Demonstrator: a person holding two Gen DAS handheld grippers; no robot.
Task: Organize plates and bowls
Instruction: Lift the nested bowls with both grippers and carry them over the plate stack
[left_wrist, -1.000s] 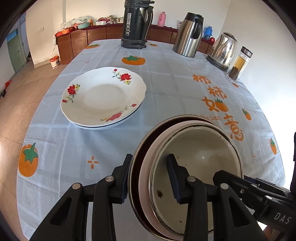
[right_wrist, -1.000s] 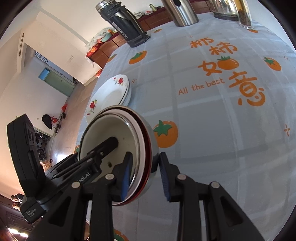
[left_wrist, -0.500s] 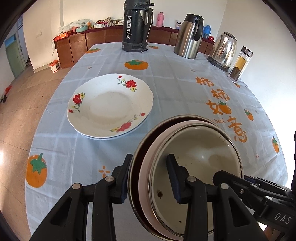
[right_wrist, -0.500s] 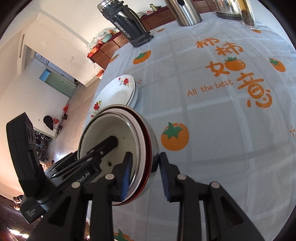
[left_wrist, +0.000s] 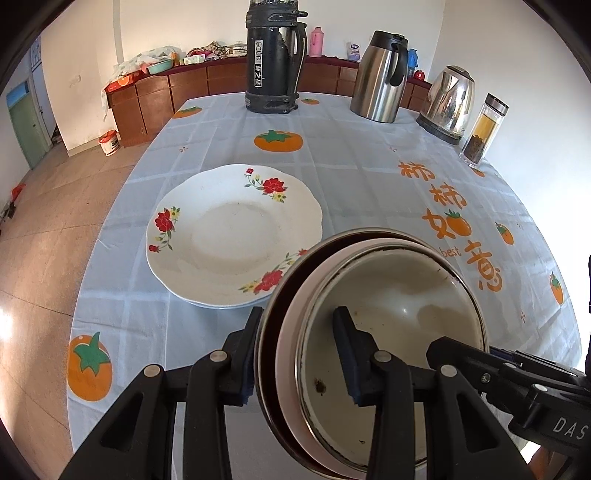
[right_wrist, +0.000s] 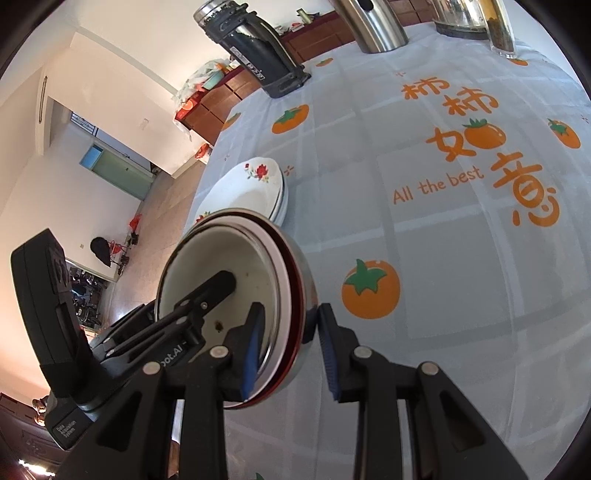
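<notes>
left gripper (left_wrist: 295, 350): clamped on rim of nested round metal bowls (left_wrist: 388, 332) | right gripper (right_wrist: 288, 332): clamped on opposite rim | bowls: above counter (left_wrist: 351, 177), tilted | stacked white floral plates (left_wrist: 232, 232): 10 o'clock of bowls

You have carried the nested bowls (left_wrist: 373, 332), pinched by both grippers, across the table (left_wrist: 351, 177) toward the stacked floral plates (left_wrist: 232, 236). In the left wrist view the plates have slid from upper left to just beside the bowls' rim, which now overlaps their near edge; the flasks beyond loom larger.
</notes>
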